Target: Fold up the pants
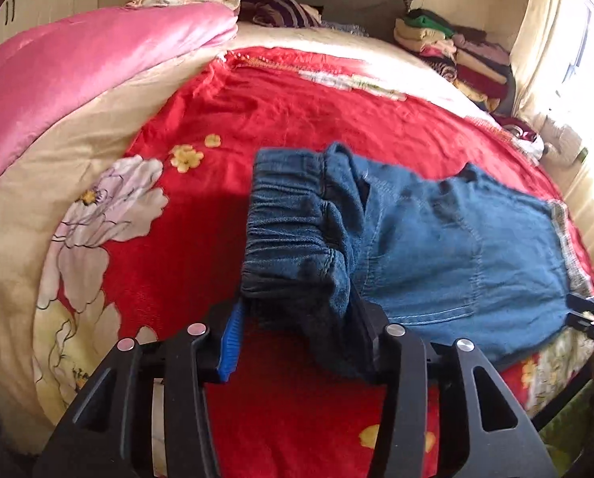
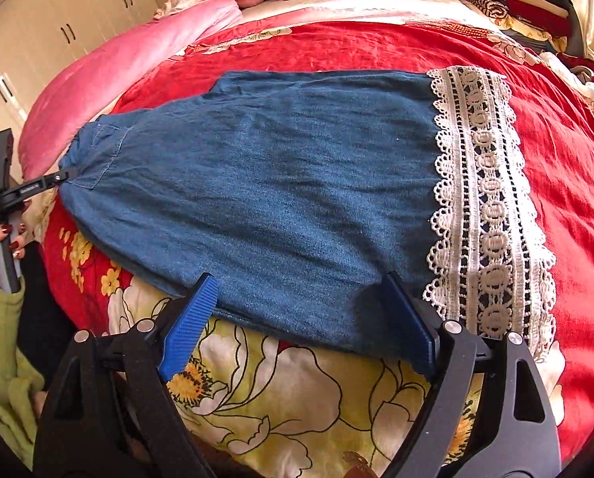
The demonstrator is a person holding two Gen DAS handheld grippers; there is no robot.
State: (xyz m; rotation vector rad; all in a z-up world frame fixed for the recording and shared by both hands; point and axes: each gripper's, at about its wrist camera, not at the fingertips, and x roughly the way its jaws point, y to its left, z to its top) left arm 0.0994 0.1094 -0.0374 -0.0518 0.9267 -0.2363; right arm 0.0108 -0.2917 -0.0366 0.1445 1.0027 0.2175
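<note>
Red floral bedspread carries denim pants, flat, lace hem right. Left gripper gapes around bunched waistband; right gripper spread wide over near leg edge. Risk: shallow bite grabs one layer, fold skews.

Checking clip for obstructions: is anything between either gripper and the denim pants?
Nothing visible. The left gripper straddles the elastic waistband of the pants; the right gripper straddles the leg near the lace hem.

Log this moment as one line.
left gripper: open, at denim pants waistband | right gripper: open, near lace hem | pants flat on red bedspread
</note>
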